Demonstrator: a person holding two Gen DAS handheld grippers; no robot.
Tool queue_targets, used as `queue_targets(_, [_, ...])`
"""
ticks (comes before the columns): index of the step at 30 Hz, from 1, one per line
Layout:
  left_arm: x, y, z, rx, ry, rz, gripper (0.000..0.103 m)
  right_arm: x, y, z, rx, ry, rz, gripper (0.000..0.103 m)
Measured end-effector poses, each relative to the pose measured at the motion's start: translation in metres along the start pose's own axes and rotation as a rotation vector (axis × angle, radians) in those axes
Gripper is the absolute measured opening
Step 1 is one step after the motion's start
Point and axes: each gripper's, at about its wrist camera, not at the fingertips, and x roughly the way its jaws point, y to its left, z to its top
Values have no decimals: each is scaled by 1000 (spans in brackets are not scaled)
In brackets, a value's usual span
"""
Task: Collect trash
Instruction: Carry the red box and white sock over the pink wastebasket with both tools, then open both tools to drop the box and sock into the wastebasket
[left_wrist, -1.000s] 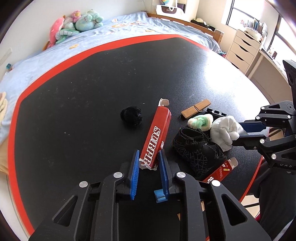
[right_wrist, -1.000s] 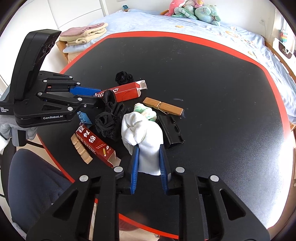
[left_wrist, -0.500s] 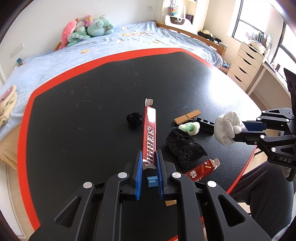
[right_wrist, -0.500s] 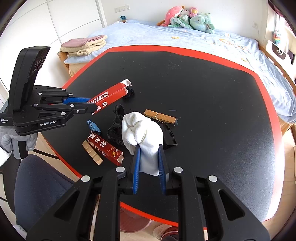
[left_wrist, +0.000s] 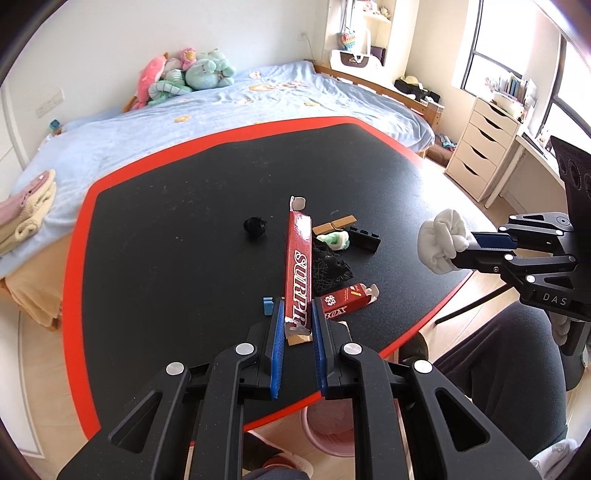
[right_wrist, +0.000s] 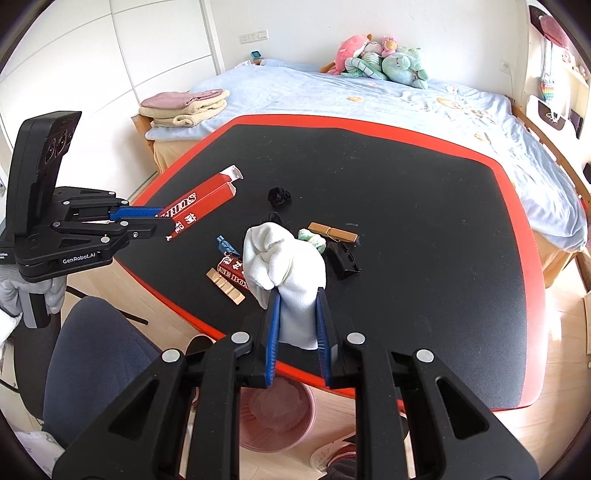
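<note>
Red carton (left_wrist: 298, 266) lifted higher, white cloth (right_wrist: 284, 273) raised off table (right_wrist: 406, 206)

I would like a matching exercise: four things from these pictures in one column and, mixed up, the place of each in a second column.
Things:
1. long red cardboard box
2. white crumpled cloth
3. pink plastic bin
4. small black fuzzy ball

Places:
A. on the floor under the table edge
B. lying alone on the black table
C. held in the left gripper
D. held in the right gripper

Pairs: 1-C, 2-D, 3-A, 4-B
</note>
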Motion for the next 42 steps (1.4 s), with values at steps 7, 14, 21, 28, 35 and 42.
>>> queue_targets(7, [-23,-18,-26,2,-16,-21,14,-18,13,-20,2,-11,10,18])
queue_targets(14, [-31,-30,-53,0,5,-55,14,-26,27,-48,-1,13,25,18])
queue_targets(21, [-30,-46,-83,0,50,-73,14,-25,38,-79,-9,62,41,18])
queue_targets(28, [-24,-60,-108,-3,99,-96,14,-15,47,-98,-9,102,60,18])
queue_targets(35, [-24,-65,-116,-4,108,-102,14,-11,49,-104,-7,110,72,18])
queue_targets(42, [-24,-68,-115,0,109,-111,19,-10,48,-103,-3,109,92,27])
